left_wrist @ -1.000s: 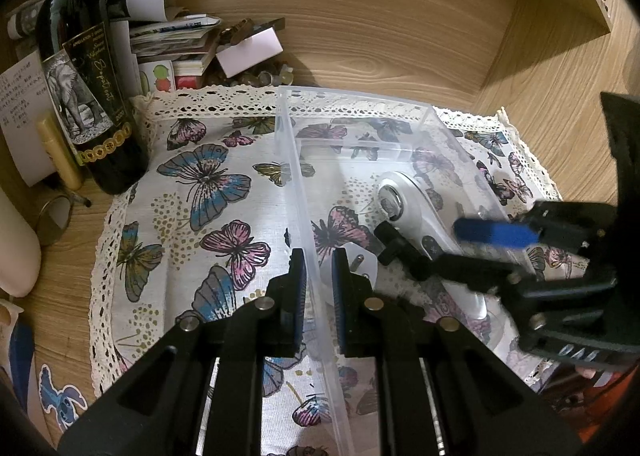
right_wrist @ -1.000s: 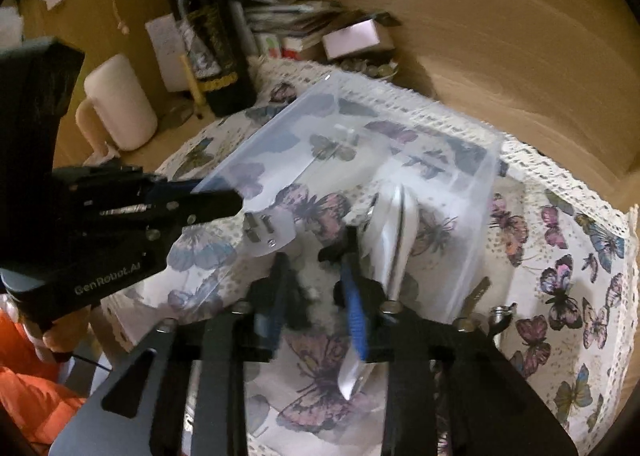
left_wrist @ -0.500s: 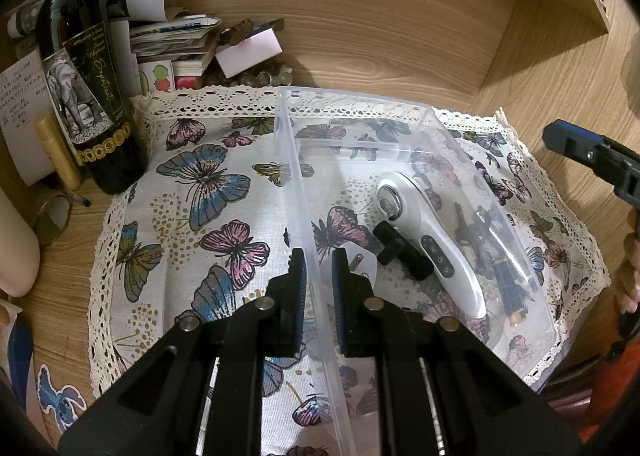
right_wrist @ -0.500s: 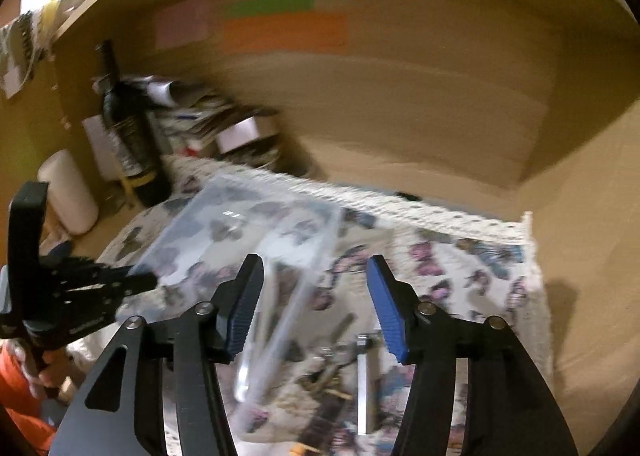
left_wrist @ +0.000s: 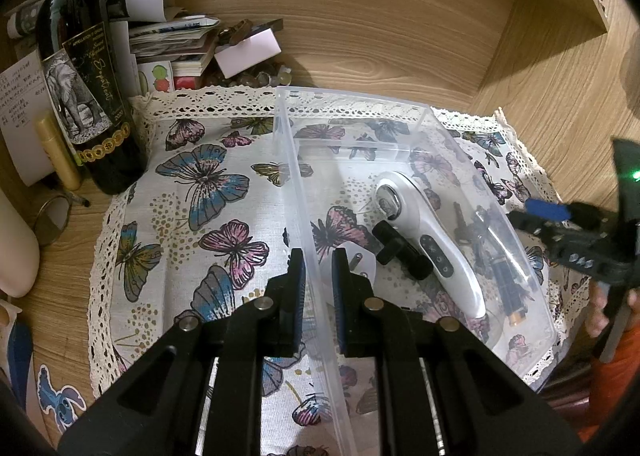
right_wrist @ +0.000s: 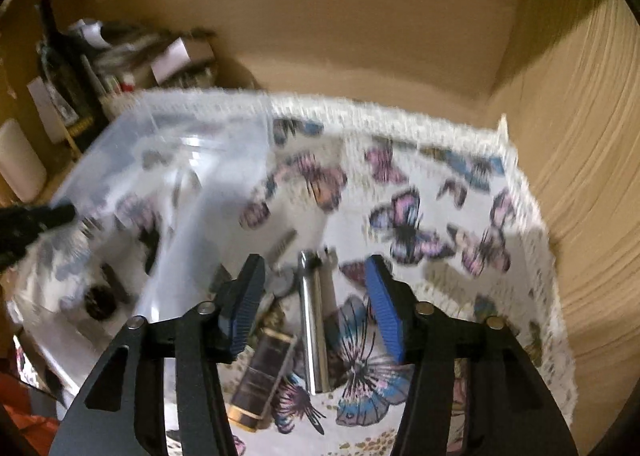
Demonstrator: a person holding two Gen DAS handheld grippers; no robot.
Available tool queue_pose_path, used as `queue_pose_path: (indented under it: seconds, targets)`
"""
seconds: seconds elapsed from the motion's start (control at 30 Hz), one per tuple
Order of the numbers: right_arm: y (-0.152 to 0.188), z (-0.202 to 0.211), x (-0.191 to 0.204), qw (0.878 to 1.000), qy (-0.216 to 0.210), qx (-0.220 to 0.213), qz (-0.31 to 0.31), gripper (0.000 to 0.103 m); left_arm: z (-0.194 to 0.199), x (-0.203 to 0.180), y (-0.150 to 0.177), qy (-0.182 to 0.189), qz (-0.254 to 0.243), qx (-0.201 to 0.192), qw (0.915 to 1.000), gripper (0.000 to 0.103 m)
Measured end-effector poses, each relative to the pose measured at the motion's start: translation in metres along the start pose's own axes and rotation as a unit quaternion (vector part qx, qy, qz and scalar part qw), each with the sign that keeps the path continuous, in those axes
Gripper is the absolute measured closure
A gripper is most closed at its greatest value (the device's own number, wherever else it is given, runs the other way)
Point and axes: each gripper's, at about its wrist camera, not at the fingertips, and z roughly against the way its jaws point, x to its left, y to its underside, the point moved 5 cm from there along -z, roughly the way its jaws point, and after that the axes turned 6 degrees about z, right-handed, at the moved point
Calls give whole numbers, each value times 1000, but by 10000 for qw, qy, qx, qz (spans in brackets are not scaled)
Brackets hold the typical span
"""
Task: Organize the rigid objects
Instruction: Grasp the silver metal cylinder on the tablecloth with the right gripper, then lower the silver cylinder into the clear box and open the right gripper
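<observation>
Clear plastic bin (left_wrist: 404,123) sat on the butterfly cloth (left_wrist: 192,191), toward its right half, and you had its left wall pinched between the nearly closed pads of your left gripper (left_wrist: 318,280). At the cloth's far left corner stood a wine bottle (left_wrist: 86,95) on the wooden desk (left_wrist: 360,39), with a pile of papers (left_wrist: 168,35) behind it. Inside the bin lay a white handheld device (left_wrist: 428,232), a black part (left_wrist: 400,252) touching its left side, and a white plug (left_wrist: 356,262) by the held wall. Right of the bin, your right gripper (right_wrist: 316,296) hung with its jaws wide apart and empty over a metal cylinder (right_wrist: 314,320) and a dark gold-capped tube (right_wrist: 262,380) lying on the cloth near its front edge.
</observation>
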Motion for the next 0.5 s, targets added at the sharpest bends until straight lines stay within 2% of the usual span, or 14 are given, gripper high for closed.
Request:
queue_pose_path:
  seconds: [0.1, 0.23, 0.37, 0.5]
  targets:
    - [12, -16, -4, 9995, -93, 284, -107, 74, 0, 0, 0, 4, 2, 0, 10000, 91]
    - [23, -32, -6, 9978, -282, 550, -222, 83, 0, 0, 0, 6, 6, 1, 10000, 91]
    - [23, -31, -5, 9986, -188, 451, -218, 89, 0, 1, 0, 3, -4, 0, 10000, 91]
    - [19, -27, -7, 9989, -167, 335, -298, 89, 0, 0, 0, 11, 9, 3, 10000, 91]
